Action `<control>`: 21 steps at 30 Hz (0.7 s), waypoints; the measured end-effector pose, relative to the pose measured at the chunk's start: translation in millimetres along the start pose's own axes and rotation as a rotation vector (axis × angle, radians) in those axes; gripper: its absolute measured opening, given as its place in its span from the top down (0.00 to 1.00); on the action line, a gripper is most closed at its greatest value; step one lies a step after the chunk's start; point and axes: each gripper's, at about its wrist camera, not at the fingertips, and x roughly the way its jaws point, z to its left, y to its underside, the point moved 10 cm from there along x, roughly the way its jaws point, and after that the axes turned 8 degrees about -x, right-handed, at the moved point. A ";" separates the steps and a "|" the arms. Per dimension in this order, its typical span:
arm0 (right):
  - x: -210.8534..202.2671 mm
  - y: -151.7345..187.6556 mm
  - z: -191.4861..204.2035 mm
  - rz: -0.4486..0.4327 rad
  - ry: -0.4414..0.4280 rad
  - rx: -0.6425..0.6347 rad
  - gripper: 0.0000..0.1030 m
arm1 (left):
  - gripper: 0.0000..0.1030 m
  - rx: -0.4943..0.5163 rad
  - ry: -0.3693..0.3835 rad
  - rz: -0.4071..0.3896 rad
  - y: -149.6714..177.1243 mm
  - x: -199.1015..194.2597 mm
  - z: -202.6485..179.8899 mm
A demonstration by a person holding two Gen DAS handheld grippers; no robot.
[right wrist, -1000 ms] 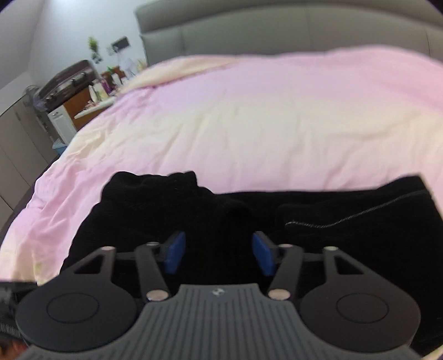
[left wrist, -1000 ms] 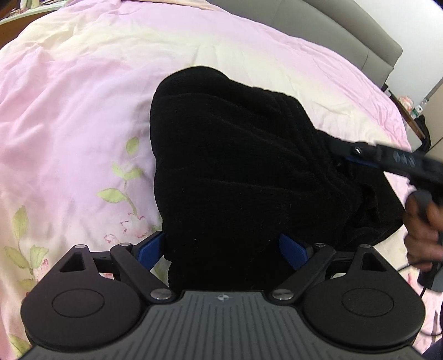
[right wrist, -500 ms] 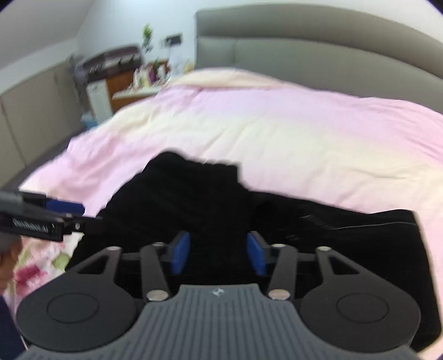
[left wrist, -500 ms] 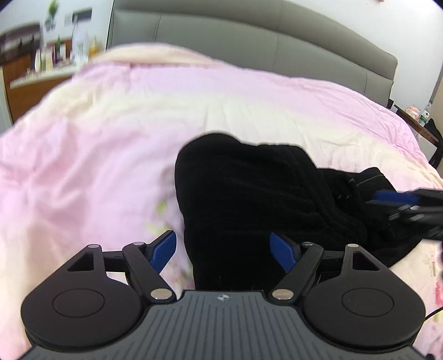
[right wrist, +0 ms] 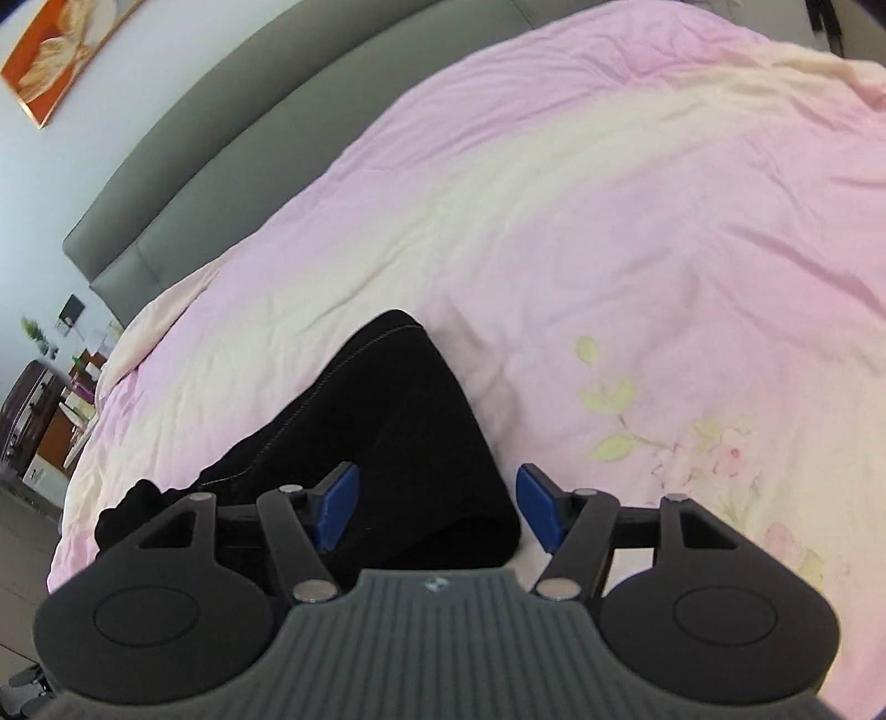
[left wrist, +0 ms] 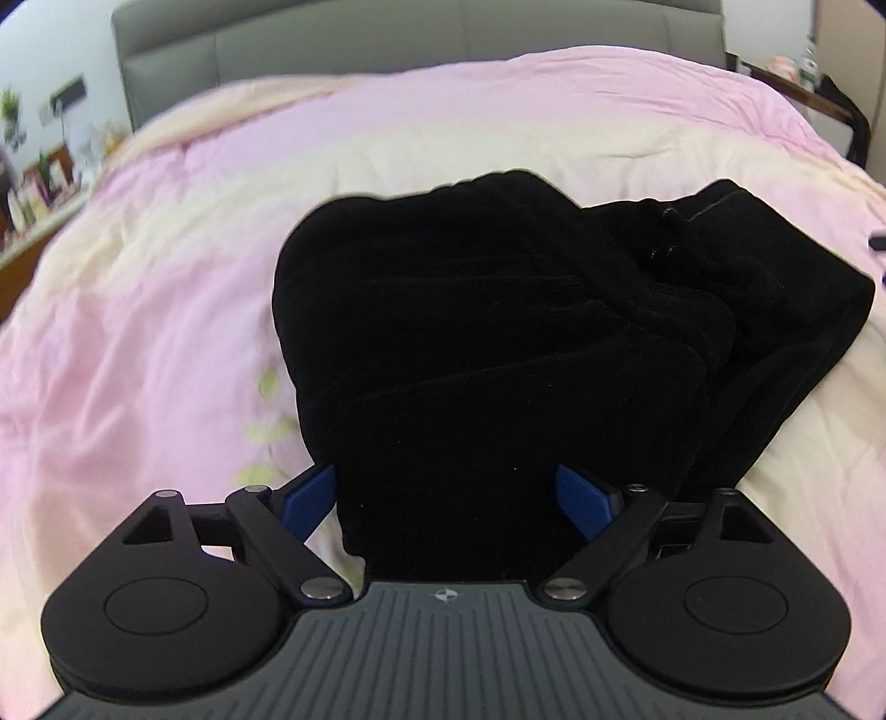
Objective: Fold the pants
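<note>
- Left wrist view: the black pants (left wrist: 498,343) lay bunched in thick folds on the pink and cream duvet (left wrist: 166,277), filling most of the middle and blocking the bedding behind them.
- The left gripper (left wrist: 446,498) stood spread wide, its blue pads (left wrist: 307,498) either side of the nearest fold; whether they touched the cloth I could not tell.
- Around it: a grey padded headboard (left wrist: 387,39) at the back, a cluttered shelf (left wrist: 39,188) far left, a dark side table (left wrist: 803,94) far right. No writing could be read.
- Right wrist view: the right gripper (right wrist: 437,507) had its jaws apart, having just been opening, with the edge of the pants (right wrist: 387,443) lying loose between them, a pale seam running up it.
- A leaf and flower print (right wrist: 664,437) marked the duvet (right wrist: 609,221) just right of the pants.
- An orange picture (right wrist: 61,50) hung above the headboard (right wrist: 221,166); furniture (right wrist: 39,410) stood far left.
</note>
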 end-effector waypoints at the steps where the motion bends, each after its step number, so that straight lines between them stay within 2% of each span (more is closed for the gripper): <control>1: 7.6 2.2 -3.5 0.011 0.012 0.012 0.41 | 0.00 -0.027 0.012 0.010 0.0 -0.7 2.8; 5: 28.7 15.8 -9.0 0.065 0.011 0.016 0.41 | 0.00 -0.090 0.037 0.039 4.3 -1.5 9.6; 10: 39.9 22.2 -3.4 0.083 -0.011 0.007 0.41 | 0.00 -0.088 0.028 0.030 5.8 -1.9 9.7; 14: 43.2 25.0 -10.7 0.075 -0.086 0.145 0.31 | 0.00 -0.075 0.014 0.024 6.1 -4.2 8.4; 17: 47.7 26.3 -15.8 0.078 -0.093 0.203 0.29 | 0.00 -0.070 0.003 0.024 7.7 -4.5 8.2; 19: 50.2 28.4 -14.0 0.098 -0.058 0.155 0.38 | 0.00 -0.078 0.000 0.028 8.3 -4.8 9.2; 21: 47.9 27.2 -9.8 0.096 -0.034 0.099 0.59 | 0.00 -0.088 -0.002 0.028 7.8 -6.0 11.2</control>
